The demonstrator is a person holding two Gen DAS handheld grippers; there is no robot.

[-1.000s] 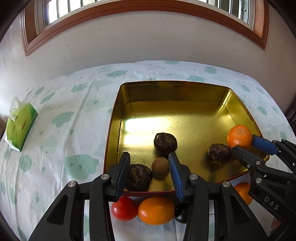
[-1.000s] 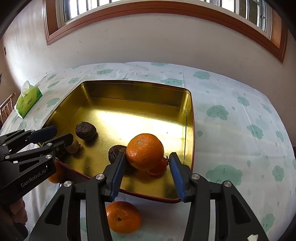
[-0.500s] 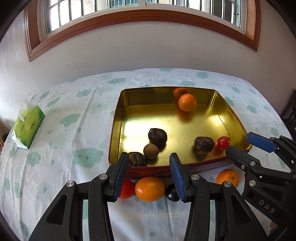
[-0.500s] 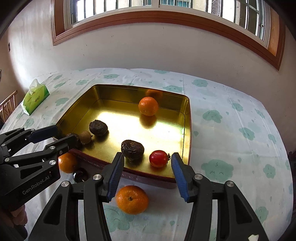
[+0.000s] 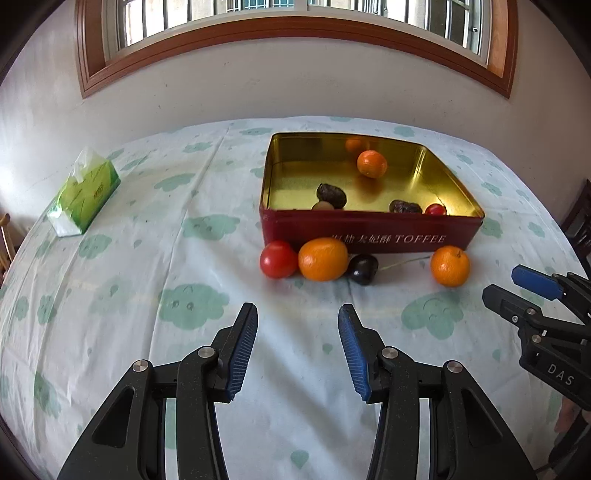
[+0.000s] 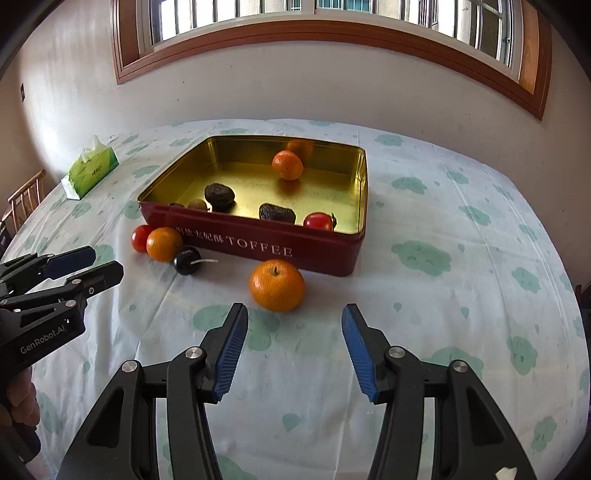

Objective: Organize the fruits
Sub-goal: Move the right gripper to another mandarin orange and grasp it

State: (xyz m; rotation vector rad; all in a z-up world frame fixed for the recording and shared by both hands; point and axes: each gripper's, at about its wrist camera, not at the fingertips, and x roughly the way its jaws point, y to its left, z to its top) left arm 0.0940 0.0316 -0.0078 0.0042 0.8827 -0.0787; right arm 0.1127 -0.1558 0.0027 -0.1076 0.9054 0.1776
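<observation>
Right, fruit status. Inside the toffee tin (image 6: pixel 258 251): one orange (image 6: pixel 287 165) at 12 o'clock near the back wall, two dark wrinkled fruits (image 6: pixel 219 196) mid-floor and toward the front wall, a small brown round fruit (image 6: pixel 197 204) just beside the left one, and a small tomato (image 6: pixel 318 221) at the front, toward the right corner.

Outside the tin, on the worktop (image 6: pixel 443 295) against its front wall: a red tomato (image 5: pixel 277 259) touching a loose orange (image 5: pixel 323 259), which touches a dark cherry (image 5: pixel 363 269) with a long stem. A second loose orange (image 6: pixel 277 284) sits apart from those three, further right along the same wall.

Your left tool (image 5: pixel 298 350) has its jaws apart, nothing between them, bare cloth under them. From it, the tomato/orange/cherry trio is at 12 o'clock, near but not touching; the second loose orange is at about 1 o'clock.

Your right tool (image 6: pixel 291 349) also has jaws apart with nothing in them. The second loose orange is at 12 o'clock just beyond its fingertips (image 6: pixel 236 314), not between them and clear of both pads.

In each wrist view the other tool shows at the frame edge: at 3 o'clock in the left view, at 9 o'clock in the right.

Green tissue pack (image 5: pixel 86 195) at 10 o'clock, well apart from the tin. Window (image 6: pixel 332 11) above the far wall.
</observation>
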